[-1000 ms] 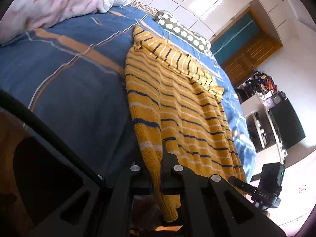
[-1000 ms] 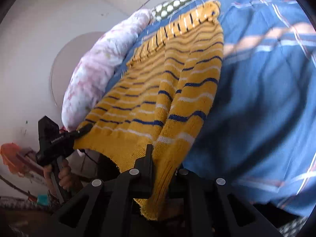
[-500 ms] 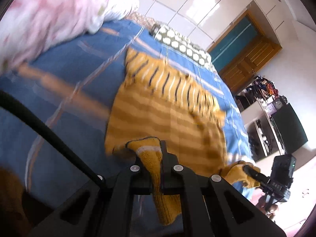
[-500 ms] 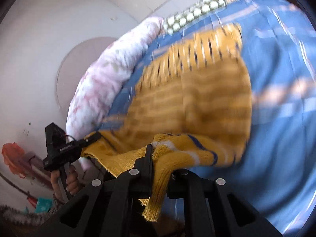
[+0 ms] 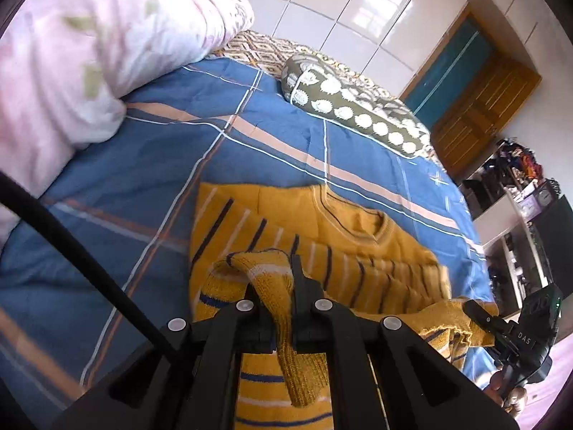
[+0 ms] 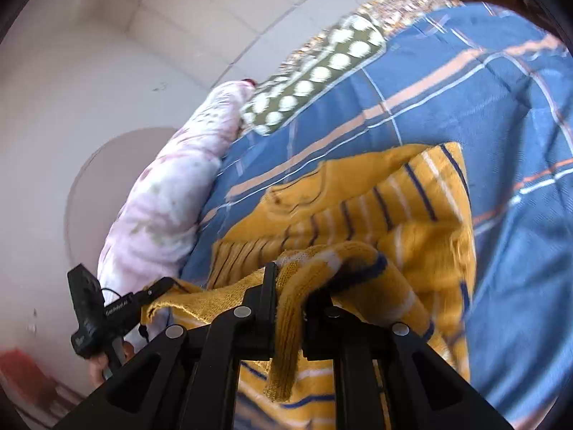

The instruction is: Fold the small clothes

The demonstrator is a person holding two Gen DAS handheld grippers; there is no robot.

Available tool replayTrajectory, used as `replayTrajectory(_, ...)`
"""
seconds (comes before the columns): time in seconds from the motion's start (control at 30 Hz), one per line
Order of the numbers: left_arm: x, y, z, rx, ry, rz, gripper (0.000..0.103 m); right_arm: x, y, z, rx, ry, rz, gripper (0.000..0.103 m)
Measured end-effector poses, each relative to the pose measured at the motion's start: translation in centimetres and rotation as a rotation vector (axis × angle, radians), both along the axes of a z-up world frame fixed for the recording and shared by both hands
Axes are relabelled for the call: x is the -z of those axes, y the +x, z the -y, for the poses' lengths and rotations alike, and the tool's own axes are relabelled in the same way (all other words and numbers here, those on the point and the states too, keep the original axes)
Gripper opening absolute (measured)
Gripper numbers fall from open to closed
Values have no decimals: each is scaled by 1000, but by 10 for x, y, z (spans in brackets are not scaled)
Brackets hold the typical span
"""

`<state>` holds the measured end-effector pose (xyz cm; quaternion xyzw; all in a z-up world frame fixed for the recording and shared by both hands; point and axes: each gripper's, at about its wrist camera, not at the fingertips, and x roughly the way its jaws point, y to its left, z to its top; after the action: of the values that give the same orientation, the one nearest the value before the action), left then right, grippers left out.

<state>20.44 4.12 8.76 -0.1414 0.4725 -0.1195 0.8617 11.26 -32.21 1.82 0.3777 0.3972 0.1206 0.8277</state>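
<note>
A mustard-yellow knit sweater [image 5: 358, 229] with navy and white stripes lies on a blue plaid bed cover [image 5: 143, 165]. Its neckline faces the pillows and its folded sleeves lie across the chest. My left gripper [image 5: 274, 279] is shut on the hem's left corner, lifted over the sweater's body. The right gripper [image 5: 476, 313] shows at the lower right of the left wrist view, holding the other corner. In the right wrist view the sweater [image 6: 412, 197] lies doubled over, my right gripper [image 6: 290, 283] is shut on its hem, and the left gripper [image 6: 157, 288] grips the hem at the far left.
A pink floral quilt [image 5: 71, 64] is bunched at the bed's left side. An olive spotted pillow [image 5: 351, 111] lies at the head of the bed. A wooden door [image 5: 480, 96] and shelves [image 5: 515, 186] stand to the right. A white wall [image 6: 89, 71] runs beside the bed.
Both grippers have carried the sweater's hem away from the bed's edge toward the neckline. The sweater's lower half now doubles over its upper half.
</note>
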Motion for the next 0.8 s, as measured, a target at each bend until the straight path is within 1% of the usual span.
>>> replayTrajectory(0.03,6,10,3,9,1,-11,5,7,11,4,12,2,-19,14)
replayTrajectory(0.1,19,26,6,9,28,-37,8,18,26,12,31,11,-53,16)
replayTrajectory(0.13,26,35,8,0,47,-53,8,22,33,16,40,25,-68,22)
replayTrajectory(0.17,32,42,8,-6,46,-66,8,27,41,21,56,38,-81,28)
replayTrajectory(0.2,38,48,6,-8,25,-79,8,32,49,26,69,57,-91,29)
replayTrajectory(0.23,43,54,3,-13,-8,-94,9,39,59,32,72,97,-101,30)
replayTrajectory(0.27,48,59,-1,-21,-50,-110,13,43,64,35,72,120,-109,34)
replayTrajectory(0.3,52,64,-8,-29,-110,-123,16,48,71,39,77,147,-121,36)
replayTrajectory(0.33,56,67,-12,-39,-152,-126,21,53,77,44,94,168,-131,38)
replayTrajectory(0.37,57,68,-17,-53,-194,-130,30,56,81,47,106,175,-134,40)
replayTrajectory(0.4,59,71,-25,-75,-257,-131,35,59,87,50,115,197,-137,41)
replayTrajectory(0.43,60,74,-34,-104,-316,-131,47,63,90,52,121,223,-139,47)
replayTrajectory(0.47,60,75,-42,-145,-345,-125,58,67,92,55,134,256,-140,53)
replayTrajectory(0.5,59,75,-50,-187,-358,-112,60,68,93,56,145,266,-140,54)
replayTrajectory(0.53,58,77,-57,-213,-362,-103,60,68,94,58,154,270,-139,54)
replayTrajectory(0.6,56,80,-67,-233,-362,-100,60,68,96,63,168,289,-134,56)
replayTrajectory(0.63,54,79,-71,-249,-352,-96,60,67,95,66,178,301,-133,57)
replayTrajectory(0.7,49,75,-76,-266,-317,-91,60,64,95,72,200,319,-138,59)
replayTrajectory(0.77,44,70,-77,-256,-265,-95,61,57,92,78,230,318,-126,69)
replayTrajectory(0.8,42,64,-74,-240,-229,-92,61,52,90,82,239,317,-115,70)
